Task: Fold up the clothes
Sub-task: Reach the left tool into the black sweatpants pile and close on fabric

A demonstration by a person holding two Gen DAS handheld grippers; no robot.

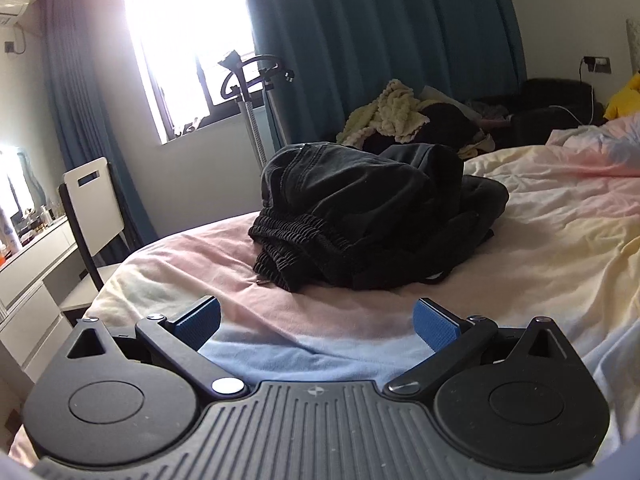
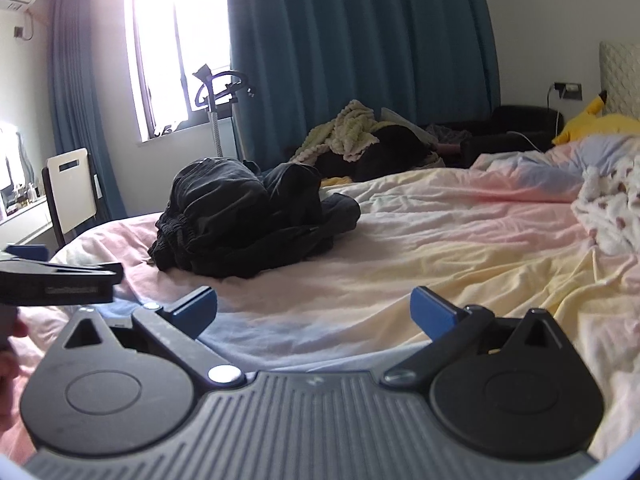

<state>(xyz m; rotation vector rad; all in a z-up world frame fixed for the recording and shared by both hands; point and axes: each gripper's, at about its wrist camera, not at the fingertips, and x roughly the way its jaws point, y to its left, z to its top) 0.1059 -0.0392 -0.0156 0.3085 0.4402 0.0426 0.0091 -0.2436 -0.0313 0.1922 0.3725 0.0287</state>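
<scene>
A crumpled heap of black clothes (image 1: 360, 216) lies unfolded on a bed (image 1: 540, 264) spread with a pastel sheet of pink, yellow and pale blue, near the bed's far left edge. An elastic, ribbed waistband (image 1: 292, 232) shows at the front of the heap, and a stitched seam runs over its top.

The left claw (image 1: 318, 326) hangs low over the near part of the bed, its blue-padded fingers (image 1: 200, 322) spread wide, with nothing between them. The heap sits straight ahead of it, apart from the fingertips.

The right claw (image 2: 314, 312) hangs beside it, likewise spread wide and holding nothing; from this view the black clothes (image 2: 244, 216) lie ahead and to the left. Part of the left claw's body enters the right wrist view at its left edge, with a bit of the person's hand (image 2: 10, 344) below it.

Beyond the far edge of the bed, a cream knitted blanket (image 1: 388, 114) rests on a second dark pile. A yellow plush toy (image 2: 592, 120) sits toward the head of the bed, at right, near a white floral cloth (image 2: 612, 208). Blue curtains (image 1: 360, 40) flank a bright window (image 1: 180, 40), with a garment steamer stand (image 1: 248, 84) before it. A white chair (image 1: 96, 200) stands by the bed's left edge at a white worktop (image 1: 36, 256) carrying small bottles.
</scene>
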